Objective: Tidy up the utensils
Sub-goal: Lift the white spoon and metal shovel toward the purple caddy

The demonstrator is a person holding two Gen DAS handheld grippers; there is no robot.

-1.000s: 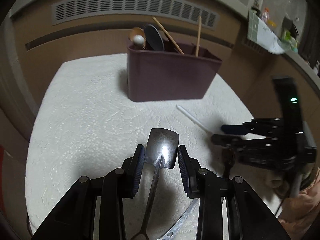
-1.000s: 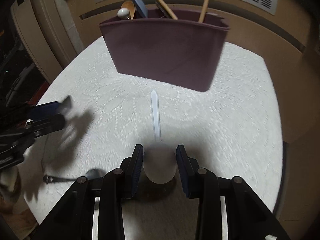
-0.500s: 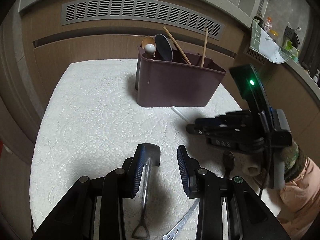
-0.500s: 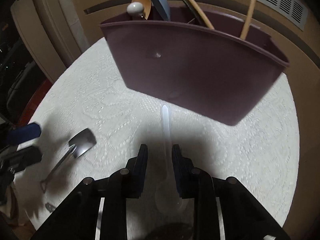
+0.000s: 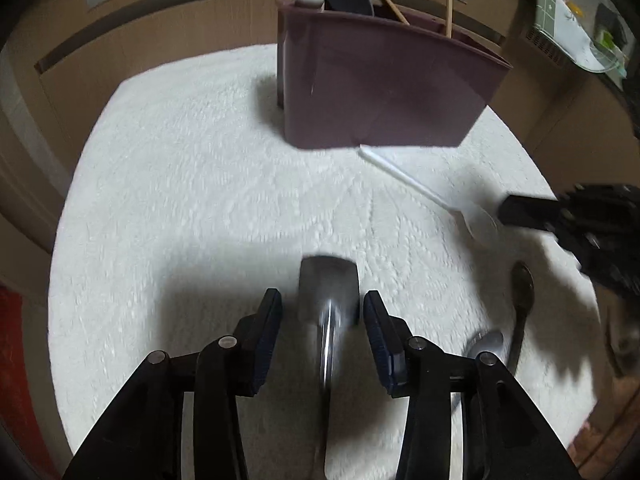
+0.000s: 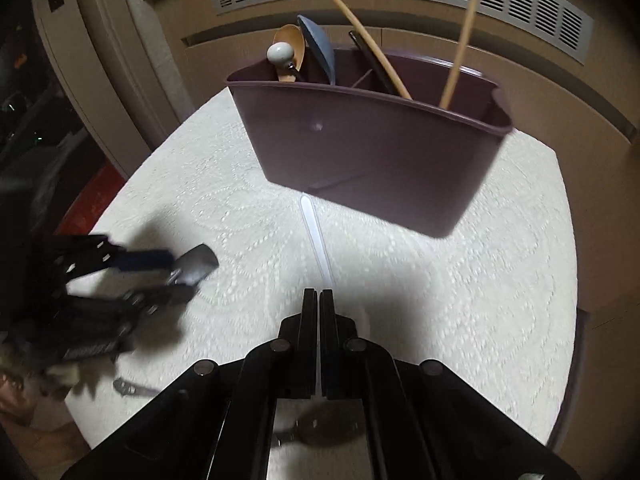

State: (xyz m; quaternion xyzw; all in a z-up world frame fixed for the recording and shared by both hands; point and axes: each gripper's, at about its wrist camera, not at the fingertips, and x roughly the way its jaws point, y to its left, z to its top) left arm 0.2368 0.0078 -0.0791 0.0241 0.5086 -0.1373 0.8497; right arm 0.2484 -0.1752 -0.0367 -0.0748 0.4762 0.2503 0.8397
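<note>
While the left hand-held gripper gapes, the right pinches a translucent (plastic) spoon.

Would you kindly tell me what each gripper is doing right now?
Left gripper: open, jaws just widened, metal spatula between them, not pressed.
Right gripper: jaws just closed on the white spoon handle.

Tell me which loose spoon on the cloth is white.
The long-handled white spoon, its handle tip almost touching the purple caddy. The square-bowled metal spoon and the dark spoon are not white.
</note>
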